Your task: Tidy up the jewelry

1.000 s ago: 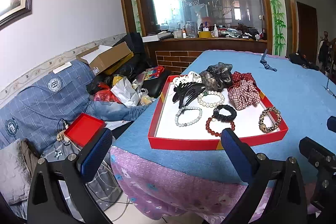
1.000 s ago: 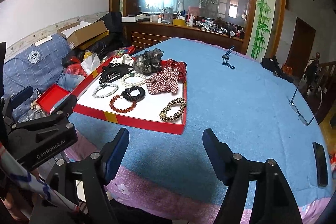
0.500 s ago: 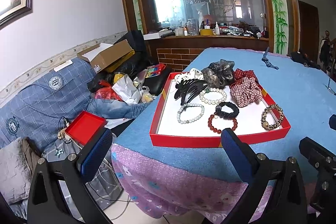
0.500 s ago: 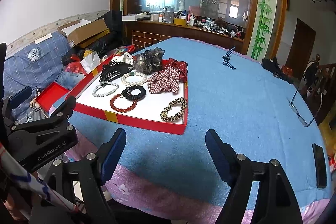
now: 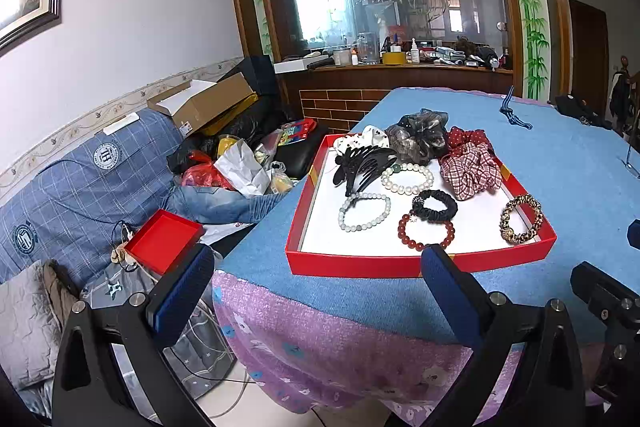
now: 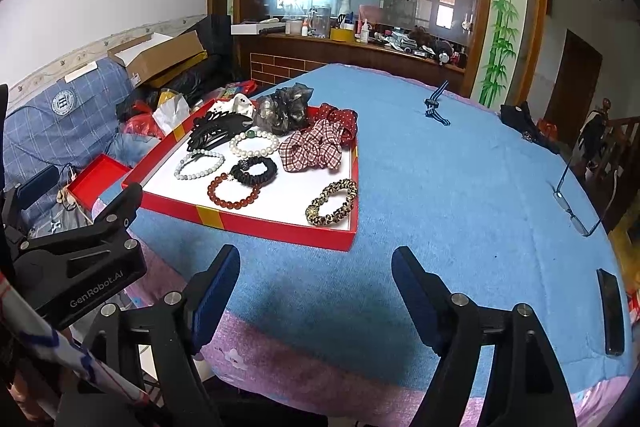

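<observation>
Only "GenRobot.AI" legible | left gripper (image 6: 76, 267); jaws spread | red tray (image 6: 256, 227)

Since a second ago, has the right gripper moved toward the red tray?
Yes. The right gripper has eased forward: the red tray sits larger and lower in its view.

both wrist views low, facing shared tray (image 5: 420, 261)

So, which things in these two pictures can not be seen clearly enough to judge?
- White hair piece, both views: the black hair claw covers part of it, so its type is unclear.
- Small charm on the black scrunchie: too small to identify.
- Items on the far counter: too small and blurred by glare.
- Dark flat object, right wrist view: stretched near the image edge; phone or remote, cannot tell.
- Left gripper and right gripper: open, empty.
</observation>
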The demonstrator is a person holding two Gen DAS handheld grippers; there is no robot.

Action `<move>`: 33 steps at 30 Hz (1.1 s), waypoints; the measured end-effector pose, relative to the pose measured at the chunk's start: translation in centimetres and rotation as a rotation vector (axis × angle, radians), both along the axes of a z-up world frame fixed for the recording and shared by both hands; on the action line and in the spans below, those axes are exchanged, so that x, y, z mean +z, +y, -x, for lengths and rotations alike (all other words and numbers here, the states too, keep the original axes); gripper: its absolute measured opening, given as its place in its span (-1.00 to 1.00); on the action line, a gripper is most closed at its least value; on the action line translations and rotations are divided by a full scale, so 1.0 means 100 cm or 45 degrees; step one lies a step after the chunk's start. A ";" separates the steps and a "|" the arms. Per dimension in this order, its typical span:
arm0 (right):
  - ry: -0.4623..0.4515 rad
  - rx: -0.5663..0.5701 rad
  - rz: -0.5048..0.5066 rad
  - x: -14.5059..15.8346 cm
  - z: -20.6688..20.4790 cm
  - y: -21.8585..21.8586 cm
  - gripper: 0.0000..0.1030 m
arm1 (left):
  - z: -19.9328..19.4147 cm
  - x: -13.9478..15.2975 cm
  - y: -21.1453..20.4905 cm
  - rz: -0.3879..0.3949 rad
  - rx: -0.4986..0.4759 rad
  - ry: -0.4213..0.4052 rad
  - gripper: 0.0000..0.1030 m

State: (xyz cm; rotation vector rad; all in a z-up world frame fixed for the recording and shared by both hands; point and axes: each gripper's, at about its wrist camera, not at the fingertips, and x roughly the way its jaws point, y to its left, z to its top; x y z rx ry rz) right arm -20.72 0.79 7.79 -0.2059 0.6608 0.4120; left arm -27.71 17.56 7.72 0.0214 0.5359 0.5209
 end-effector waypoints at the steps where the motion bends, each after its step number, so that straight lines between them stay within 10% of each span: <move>1: 0.000 0.000 0.000 0.000 0.000 0.000 0.60 | 0.000 -0.001 0.000 0.000 0.001 0.001 0.99; 33: 0.029 -0.001 0.010 -0.006 -0.002 0.003 0.63 | 0.001 -0.007 -0.002 0.001 0.002 0.009 0.99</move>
